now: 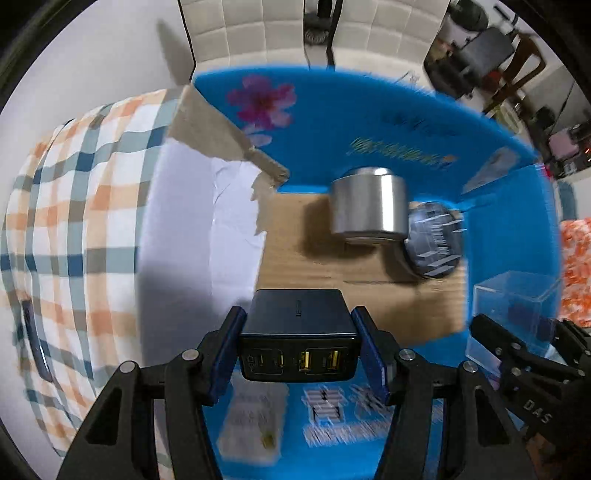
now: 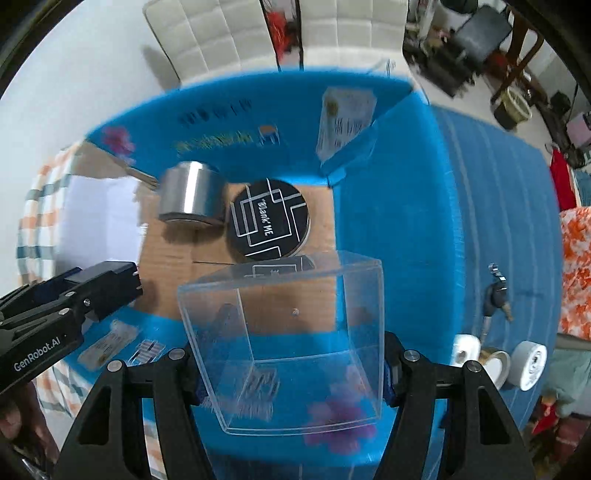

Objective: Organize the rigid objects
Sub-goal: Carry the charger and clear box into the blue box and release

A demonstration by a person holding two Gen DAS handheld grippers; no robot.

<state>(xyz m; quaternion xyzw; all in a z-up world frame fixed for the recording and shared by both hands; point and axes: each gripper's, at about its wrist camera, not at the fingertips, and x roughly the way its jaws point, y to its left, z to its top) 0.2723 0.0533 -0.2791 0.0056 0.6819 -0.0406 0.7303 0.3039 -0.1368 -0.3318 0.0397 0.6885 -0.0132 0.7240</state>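
Observation:
My left gripper (image 1: 298, 350) is shut on a black USB charger block (image 1: 298, 332) and holds it over the near edge of an open blue cardboard box (image 1: 332, 122). My right gripper (image 2: 291, 369) is shut on a clear plastic box (image 2: 288, 332) above the same blue box's (image 2: 388, 192) near wall. Inside, on the brown floor, stand a silver metal tin (image 1: 369, 206) and a round black tin (image 1: 436, 240); both show in the right wrist view, the silver tin (image 2: 192, 195) left of the black tin (image 2: 269, 221). The left gripper with the charger (image 2: 107, 284) shows at the left there.
A checked cloth (image 1: 74, 221) and white paper (image 1: 207, 229) lie left of the box. On the blue mat (image 2: 498, 221) to the right lie keys (image 2: 495, 295) and tape rolls (image 2: 528, 363). A white sofa (image 2: 229, 33) stands behind.

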